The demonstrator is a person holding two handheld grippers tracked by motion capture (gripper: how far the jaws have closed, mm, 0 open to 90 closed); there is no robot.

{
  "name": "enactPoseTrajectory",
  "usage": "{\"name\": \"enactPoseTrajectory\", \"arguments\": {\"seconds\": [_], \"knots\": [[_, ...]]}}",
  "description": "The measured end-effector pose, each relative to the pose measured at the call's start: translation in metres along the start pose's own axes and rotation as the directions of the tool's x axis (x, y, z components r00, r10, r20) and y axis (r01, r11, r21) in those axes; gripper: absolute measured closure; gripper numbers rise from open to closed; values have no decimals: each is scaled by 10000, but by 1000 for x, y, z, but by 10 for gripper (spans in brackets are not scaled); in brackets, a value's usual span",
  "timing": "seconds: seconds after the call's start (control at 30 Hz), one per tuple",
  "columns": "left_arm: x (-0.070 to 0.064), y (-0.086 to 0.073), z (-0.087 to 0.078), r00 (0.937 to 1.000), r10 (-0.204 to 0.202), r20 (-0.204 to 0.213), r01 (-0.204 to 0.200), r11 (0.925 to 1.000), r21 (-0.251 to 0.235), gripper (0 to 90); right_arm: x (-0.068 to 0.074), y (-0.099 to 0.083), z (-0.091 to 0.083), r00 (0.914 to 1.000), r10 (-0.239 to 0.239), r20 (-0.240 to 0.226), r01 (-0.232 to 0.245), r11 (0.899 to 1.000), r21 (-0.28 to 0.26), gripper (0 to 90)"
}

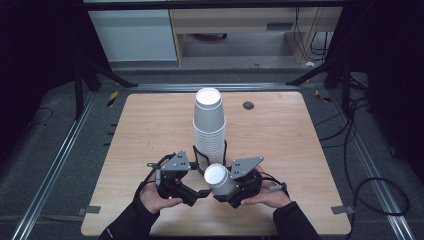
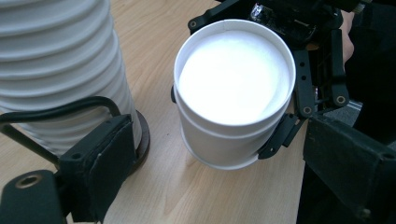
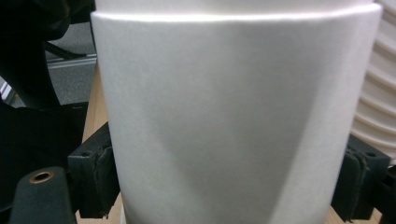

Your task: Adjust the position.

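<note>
A tall stack of white paper cups [image 1: 210,125] stands mid-table in a black wire holder [image 1: 196,152]. Just in front of it my right gripper [image 1: 223,194] is shut on a single white cup [image 1: 218,178], which is tilted with a round white end facing up. In the right gripper view that cup [image 3: 233,116] sits squeezed between both pads [image 3: 93,175]. My left gripper [image 1: 196,192] is open just left of the cup. In its own view the cup [image 2: 233,88] lies ahead between its spread fingers [image 2: 100,163], and the stack [image 2: 60,65] is at the left.
The wooden table [image 1: 150,130] has a small dark grommet hole [image 1: 248,105] behind the stack. Metal rails and cables run along the dark floor on both sides. A person's hands [image 1: 155,200] hold the grippers near the front edge.
</note>
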State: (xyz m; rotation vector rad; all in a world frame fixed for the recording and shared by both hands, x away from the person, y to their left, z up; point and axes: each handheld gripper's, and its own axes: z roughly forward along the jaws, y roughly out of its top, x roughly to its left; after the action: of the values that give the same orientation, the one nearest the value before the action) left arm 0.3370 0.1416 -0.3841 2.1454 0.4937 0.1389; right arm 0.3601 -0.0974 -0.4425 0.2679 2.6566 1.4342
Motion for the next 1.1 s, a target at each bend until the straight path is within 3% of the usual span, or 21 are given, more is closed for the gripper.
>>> {"name": "enactPoseTrajectory", "arguments": {"seconds": [0.23,1.1], "knots": [[-1,-1,5,9999,4,-105,-4,10000,85,81,2,1,5,9999,-99,-89,100,9998,144,144],[-5,-1,22,9997,-29,260,17,9989,478,138,9,9,21,9992,-275,-291,279,9995,145,144]]}}
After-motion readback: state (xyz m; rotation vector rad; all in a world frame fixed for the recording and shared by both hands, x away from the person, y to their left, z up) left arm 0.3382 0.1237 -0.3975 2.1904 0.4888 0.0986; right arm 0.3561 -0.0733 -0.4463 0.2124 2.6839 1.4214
